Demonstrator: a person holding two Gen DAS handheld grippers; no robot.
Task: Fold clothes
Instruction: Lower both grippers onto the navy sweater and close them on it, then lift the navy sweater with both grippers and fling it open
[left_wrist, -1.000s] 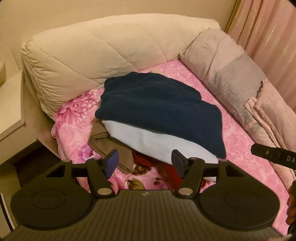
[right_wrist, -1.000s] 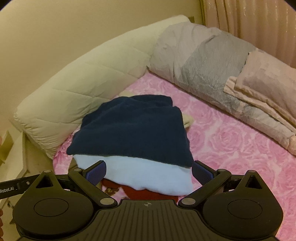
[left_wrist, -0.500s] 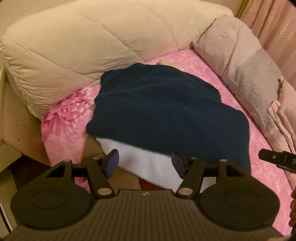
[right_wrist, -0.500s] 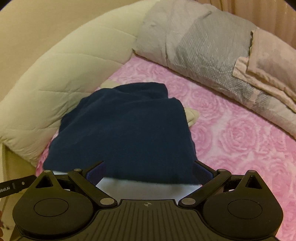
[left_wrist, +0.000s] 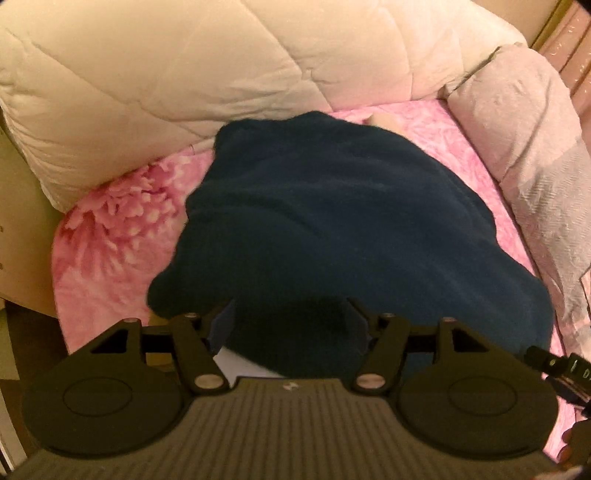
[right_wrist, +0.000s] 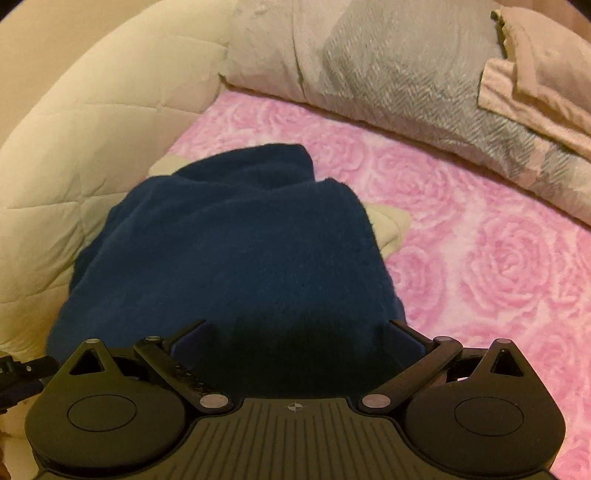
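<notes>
A dark navy fleece garment (left_wrist: 332, 229) lies spread on top of a clothes pile on the pink floral bed. A strip of a white garment (left_wrist: 240, 365) shows under its near edge. My left gripper (left_wrist: 291, 325) is open, its fingers straddling the navy near edge from just above. In the right wrist view the same navy garment (right_wrist: 236, 258) fills the middle, and my right gripper (right_wrist: 295, 339) is open wide over its near edge. A cream cloth (right_wrist: 388, 225) pokes out from under the pile's right side. Neither gripper holds anything.
A quilted cream duvet (left_wrist: 166, 74) is bunched along the far left of the bed. A grey-pink pillow (right_wrist: 388, 62) and folded pink cloth (right_wrist: 535, 74) line the far right. The pink rose bedsheet (right_wrist: 498, 258) is bare to the right of the pile.
Both grippers have moved forward and down toward the pile. The navy garment now reaches between the fingers of each, and most of the white garment has dropped out of sight.
</notes>
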